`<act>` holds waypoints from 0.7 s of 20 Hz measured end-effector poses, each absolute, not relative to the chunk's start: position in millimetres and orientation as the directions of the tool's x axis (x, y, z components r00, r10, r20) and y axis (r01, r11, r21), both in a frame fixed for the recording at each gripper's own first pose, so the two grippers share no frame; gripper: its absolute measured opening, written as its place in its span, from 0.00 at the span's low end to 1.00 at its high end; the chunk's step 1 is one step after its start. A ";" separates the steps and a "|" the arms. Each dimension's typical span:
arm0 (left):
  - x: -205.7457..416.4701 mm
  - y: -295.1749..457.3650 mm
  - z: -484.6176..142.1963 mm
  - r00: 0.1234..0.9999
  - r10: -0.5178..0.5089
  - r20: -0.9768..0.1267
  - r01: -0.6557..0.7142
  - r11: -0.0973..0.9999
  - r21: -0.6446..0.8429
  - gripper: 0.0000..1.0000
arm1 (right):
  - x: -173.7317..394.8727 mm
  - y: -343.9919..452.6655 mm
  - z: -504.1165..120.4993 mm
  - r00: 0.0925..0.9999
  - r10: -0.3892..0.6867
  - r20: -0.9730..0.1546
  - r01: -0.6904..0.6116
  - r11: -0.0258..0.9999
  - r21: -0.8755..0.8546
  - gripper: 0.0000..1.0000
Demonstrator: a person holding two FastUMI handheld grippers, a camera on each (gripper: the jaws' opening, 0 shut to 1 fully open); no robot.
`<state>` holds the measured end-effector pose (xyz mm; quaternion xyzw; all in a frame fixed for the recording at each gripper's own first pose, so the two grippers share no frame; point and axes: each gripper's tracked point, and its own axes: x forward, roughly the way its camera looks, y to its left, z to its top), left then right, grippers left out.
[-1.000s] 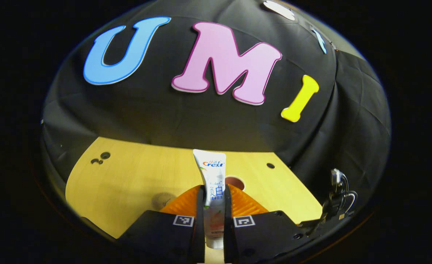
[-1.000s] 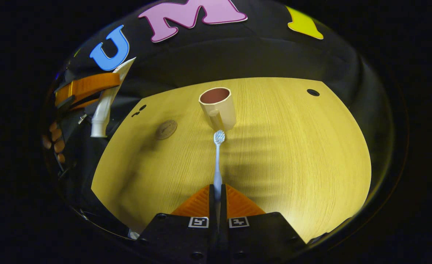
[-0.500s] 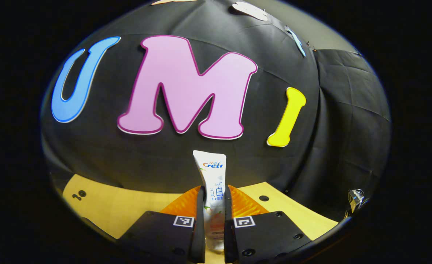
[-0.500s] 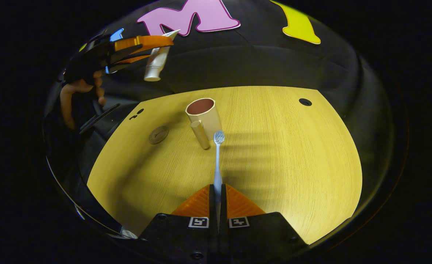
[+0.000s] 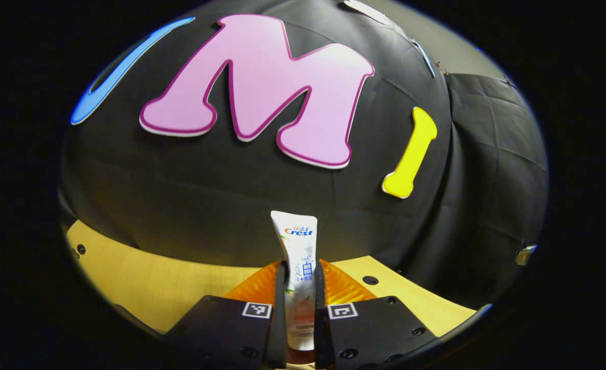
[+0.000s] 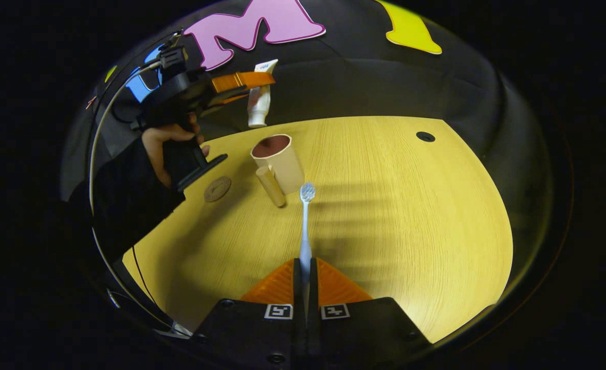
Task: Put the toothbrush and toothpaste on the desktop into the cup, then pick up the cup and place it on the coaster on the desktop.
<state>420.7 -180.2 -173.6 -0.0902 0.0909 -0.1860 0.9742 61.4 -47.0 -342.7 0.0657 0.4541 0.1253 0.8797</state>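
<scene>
In the right gripper view the left gripper [image 6: 254, 82] is closed on the toothpaste [image 6: 258, 103], which hangs upright with its cap down, just above and slightly behind the open mouth of the cup [image 6: 277, 159] near the far left part of the desktop [image 6: 410, 205]. I judge it the nearer tool, needing only a straight descent. The right gripper [image 6: 305, 277] clamps the toothbrush [image 6: 305, 221], whose long axis points forward, head just beside the cup; the coaster [image 6: 217, 188] lies to the cup's left.
</scene>
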 end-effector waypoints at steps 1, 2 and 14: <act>420.3 -181.6 -179.2 0.915 -0.381 -0.131 0.349 0.913 -0.212 0.27 | 61.1 -47.6 -344.7 0.558 0.280 -0.782 -0.163 0.960 0.227 0.05; 420.6 -183.6 -181.9 0.918 -0.378 -0.117 0.350 0.913 -0.209 0.28 | 60.3 -47.4 -347.0 0.556 0.279 -0.783 -0.163 0.960 0.227 0.05; 399.9 -175.9 -236.2 0.931 -0.333 -0.147 0.325 0.942 -0.081 0.57 | 67.8 -50.0 -356.6 0.574 0.266 -0.774 -0.148 0.964 0.221 0.05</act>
